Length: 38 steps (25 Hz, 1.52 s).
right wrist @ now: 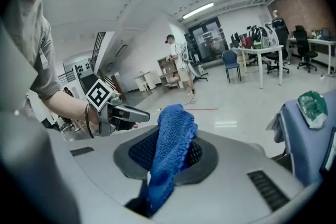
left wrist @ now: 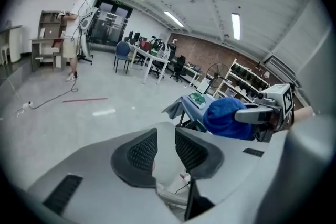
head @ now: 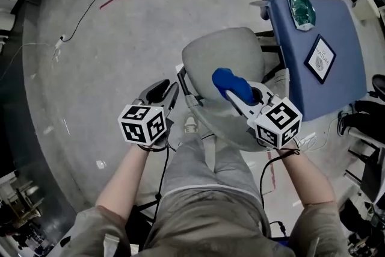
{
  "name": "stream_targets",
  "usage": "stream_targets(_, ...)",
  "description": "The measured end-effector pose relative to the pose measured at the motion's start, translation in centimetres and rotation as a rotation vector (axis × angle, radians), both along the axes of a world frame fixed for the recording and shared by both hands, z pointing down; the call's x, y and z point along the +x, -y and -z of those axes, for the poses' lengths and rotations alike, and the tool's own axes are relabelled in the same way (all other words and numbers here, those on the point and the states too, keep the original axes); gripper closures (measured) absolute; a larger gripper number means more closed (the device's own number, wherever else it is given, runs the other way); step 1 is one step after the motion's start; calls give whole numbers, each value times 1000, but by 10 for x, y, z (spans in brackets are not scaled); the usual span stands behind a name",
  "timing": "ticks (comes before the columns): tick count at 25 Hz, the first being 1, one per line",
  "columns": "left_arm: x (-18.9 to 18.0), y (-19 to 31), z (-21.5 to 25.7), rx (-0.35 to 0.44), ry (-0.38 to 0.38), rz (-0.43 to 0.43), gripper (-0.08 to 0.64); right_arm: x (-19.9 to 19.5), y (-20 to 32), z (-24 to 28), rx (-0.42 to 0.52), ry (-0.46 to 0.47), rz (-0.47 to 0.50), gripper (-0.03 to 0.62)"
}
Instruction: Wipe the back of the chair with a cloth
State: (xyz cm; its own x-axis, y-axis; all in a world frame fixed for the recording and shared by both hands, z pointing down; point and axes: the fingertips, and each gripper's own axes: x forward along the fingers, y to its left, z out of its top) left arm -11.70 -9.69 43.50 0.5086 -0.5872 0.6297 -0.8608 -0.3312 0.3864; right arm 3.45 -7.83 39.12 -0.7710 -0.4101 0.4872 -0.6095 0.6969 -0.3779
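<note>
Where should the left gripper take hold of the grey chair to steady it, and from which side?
Probably the near left edge of the chair, approached from above: it is a thin rim beside the left gripper, while the right gripper, shut on the blue cloth, occupies the right.

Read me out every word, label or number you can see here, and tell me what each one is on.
"NATUR…": on the dark framed card lying on the blue-covered table. Its last letter and the smaller lines around it are too small to read.
Print on the green packet on the same table: too blurred to read.
No other text can be read in any view.
</note>
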Motion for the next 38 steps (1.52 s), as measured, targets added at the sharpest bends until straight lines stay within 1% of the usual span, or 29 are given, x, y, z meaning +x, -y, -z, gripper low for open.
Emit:
stream_targets(4,8,8,54,124,16,-45,457,9,7,57,111,33,-76,515)
stream_targets(7,13,12,95,217,23,-69,466,15,10,99,204,57,-118,515)
stream_targets(12,19,17,161,365,38,-111,478,22,11,166,326,89,-185,515)
stream_targets(20,29,12,247,572,46,-149,491,29,-6,254,489,141,-259,515)
stream_targets(23,27,7,278,650,21,-119,506,31,-13,277,534,153,-278,515)
stream_targets(25,25,4,299,690,3,-103,514,31,-17,294,558,164,-285,515)
stream_targets(27,25,2,317,723,0,-108,514,33,-20,308,589,168,-289,515)
stream_targets(29,25,-1,330,761,12,-120,514,35,-24,320,628,163,-300,515)
stream_targets(32,27,-7,341,810,45,-138,515,36,-30,336,674,186,-313,515)
stream_targets(35,29,-14,349,839,59,-140,528,36,-39,352,687,232,-321,515)
stream_targets(38,34,-22,355,840,47,-126,529,41,-50,355,700,208,-320,515)
